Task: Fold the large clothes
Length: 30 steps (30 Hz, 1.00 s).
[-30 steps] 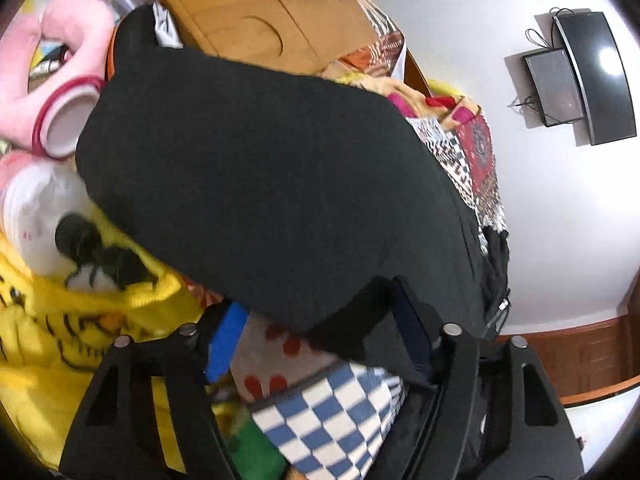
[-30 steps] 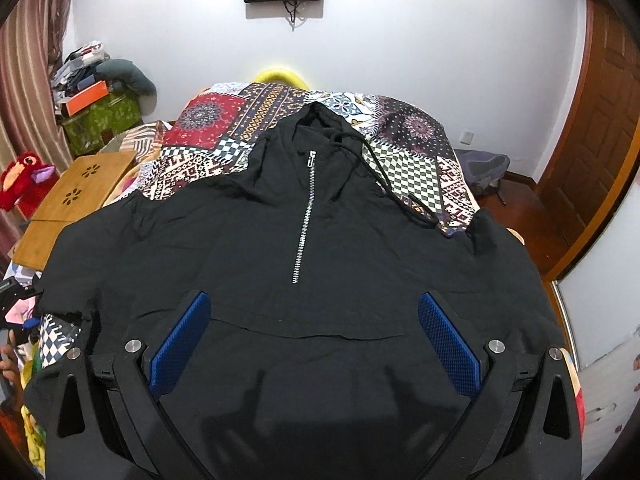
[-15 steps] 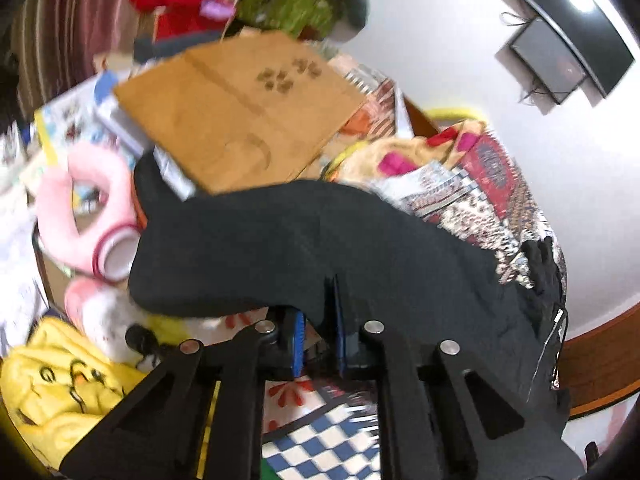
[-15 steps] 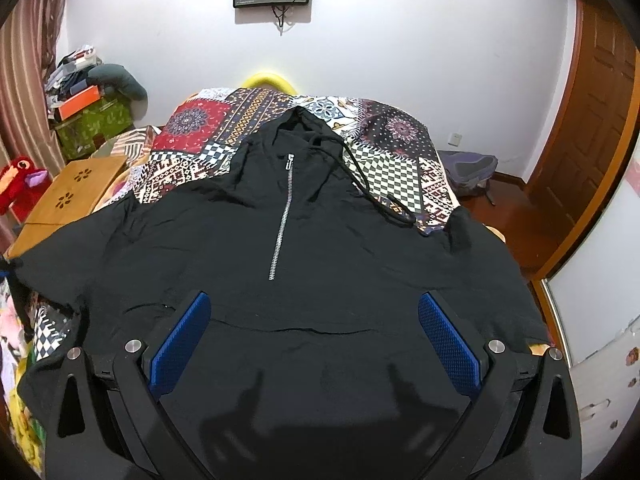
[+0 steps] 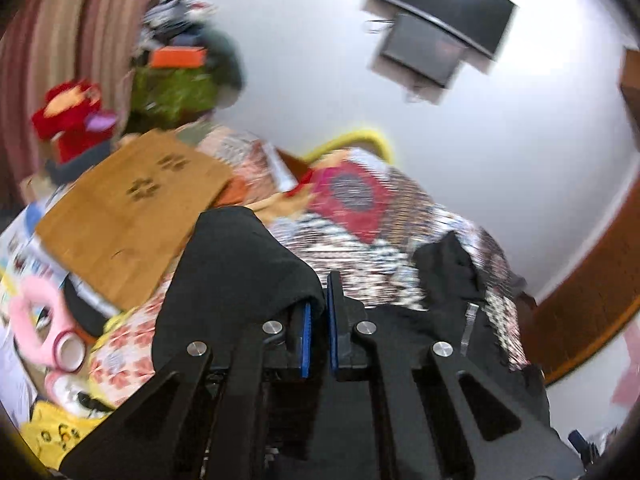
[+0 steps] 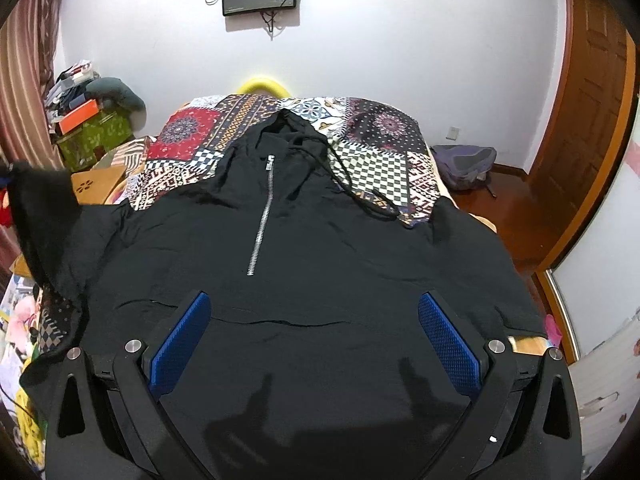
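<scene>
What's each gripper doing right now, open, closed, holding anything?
Left gripper: closed on the hoodie sleeve, lifted off the bed.
Right gripper: open, holding nothing, above the black hoodie.

Left tool [image 5: 318, 320] clamped on sleeve [image 5: 236, 264]

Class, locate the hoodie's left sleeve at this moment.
In the right wrist view the sleeve is lifted at the far left, beside the wooden lap desk; in the left wrist view the left claw is shut on it.
</scene>
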Each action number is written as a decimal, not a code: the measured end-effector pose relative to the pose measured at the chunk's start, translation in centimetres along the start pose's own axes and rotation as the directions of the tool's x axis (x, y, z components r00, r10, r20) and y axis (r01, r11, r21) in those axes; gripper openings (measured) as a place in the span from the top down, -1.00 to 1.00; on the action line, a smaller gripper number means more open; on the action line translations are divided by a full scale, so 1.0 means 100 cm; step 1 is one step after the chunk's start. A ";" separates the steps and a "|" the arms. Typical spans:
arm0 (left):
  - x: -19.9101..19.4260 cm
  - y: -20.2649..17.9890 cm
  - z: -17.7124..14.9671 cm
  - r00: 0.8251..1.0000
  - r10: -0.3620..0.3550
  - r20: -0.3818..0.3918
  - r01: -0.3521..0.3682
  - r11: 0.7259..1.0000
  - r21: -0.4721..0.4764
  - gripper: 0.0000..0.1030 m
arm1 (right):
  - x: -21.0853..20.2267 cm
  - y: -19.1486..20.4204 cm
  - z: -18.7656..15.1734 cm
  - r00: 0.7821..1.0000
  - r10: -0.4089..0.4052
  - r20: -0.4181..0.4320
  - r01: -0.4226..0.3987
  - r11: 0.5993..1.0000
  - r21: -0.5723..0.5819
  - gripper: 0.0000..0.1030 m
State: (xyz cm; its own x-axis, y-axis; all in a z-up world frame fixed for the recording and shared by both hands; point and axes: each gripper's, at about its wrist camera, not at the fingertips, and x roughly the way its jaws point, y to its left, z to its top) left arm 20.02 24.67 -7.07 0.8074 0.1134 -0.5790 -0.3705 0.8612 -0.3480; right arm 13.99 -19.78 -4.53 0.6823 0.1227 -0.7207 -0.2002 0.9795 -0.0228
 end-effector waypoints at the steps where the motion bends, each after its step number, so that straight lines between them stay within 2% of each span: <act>1: 0.002 -0.016 -0.001 1.000 -0.022 -0.001 0.022 0.999 0.025 0.89 | 0.000 -0.003 -0.001 1.000 0.000 -0.001 0.000 1.000 0.004 -1.00; 5: 0.015 -0.072 -0.012 0.995 -0.091 -0.043 0.096 0.989 0.112 0.89 | -0.002 -0.019 -0.006 1.000 0.000 -0.006 0.000 1.000 0.031 -1.00; 8: 0.031 -0.112 -0.029 0.985 -0.130 -0.113 0.149 0.973 0.179 0.89 | 0.000 -0.029 -0.009 1.000 -0.009 -0.018 0.010 0.999 0.042 -1.00; 11: 0.048 -0.147 -0.057 0.972 -0.139 -0.188 0.185 0.949 0.254 0.89 | 0.003 -0.036 -0.014 0.999 -0.029 -0.038 0.031 0.999 0.037 -1.00; 14: 0.063 -0.172 -0.093 0.952 -0.139 -0.272 0.227 0.918 0.325 0.89 | 0.006 -0.039 -0.017 0.998 -0.042 -0.055 0.043 0.999 0.025 -1.00; 16: 0.073 -0.182 -0.116 0.933 -0.131 -0.336 0.255 0.899 0.357 0.89 | 0.008 -0.040 -0.019 0.997 -0.053 -0.063 0.053 0.999 0.010 -1.00; 17: 0.079 -0.187 -0.127 0.920 -0.127 -0.370 0.270 0.890 0.366 0.89 | 0.009 -0.040 -0.020 0.996 -0.059 -0.068 0.059 0.998 0.001 -1.00; 18: 0.087 -0.192 -0.141 0.901 -0.121 -0.418 0.292 0.880 0.375 0.89 | 0.010 -0.040 -0.021 0.995 -0.068 -0.072 0.067 0.998 -0.009 -1.00; 20: 0.096 -0.200 -0.165 0.880 -0.099 -0.464 0.307 0.865 0.397 0.89 | 0.012 -0.039 -0.023 0.994 -0.077 -0.080 0.076 0.997 -0.021 -1.00; 24: 0.107 -0.206 -0.198 0.851 -0.035 -0.524 0.317 0.830 0.459 0.83 | 0.014 -0.038 -0.024 0.993 -0.070 -0.091 0.068 0.997 -0.029 -1.00; 26: 0.110 -0.204 -0.208 0.830 -0.021 -0.557 0.325 0.830 0.453 0.69 | 0.014 -0.037 -0.024 0.993 -0.068 -0.094 0.065 0.997 -0.034 -1.00; 28: 0.110 -0.198 -0.211 0.803 -0.038 -0.594 0.347 0.841 0.415 0.60 | 0.013 -0.035 -0.022 0.994 -0.061 -0.093 0.058 0.998 -0.039 -1.00; 30: 0.104 -0.192 -0.209 0.794 -0.054 -0.606 0.359 0.846 0.394 0.58 | 0.012 -0.033 -0.019 0.994 -0.058 -0.087 0.054 0.998 -0.043 -1.00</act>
State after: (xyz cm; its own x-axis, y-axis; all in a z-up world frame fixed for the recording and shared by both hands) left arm 25.95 -1.02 -21.83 0.3827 -0.2571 -0.8874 0.1571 0.9646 -0.2117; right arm 14.09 -23.19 -6.66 0.6288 0.0513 -0.7758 -0.1931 0.9769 -0.0919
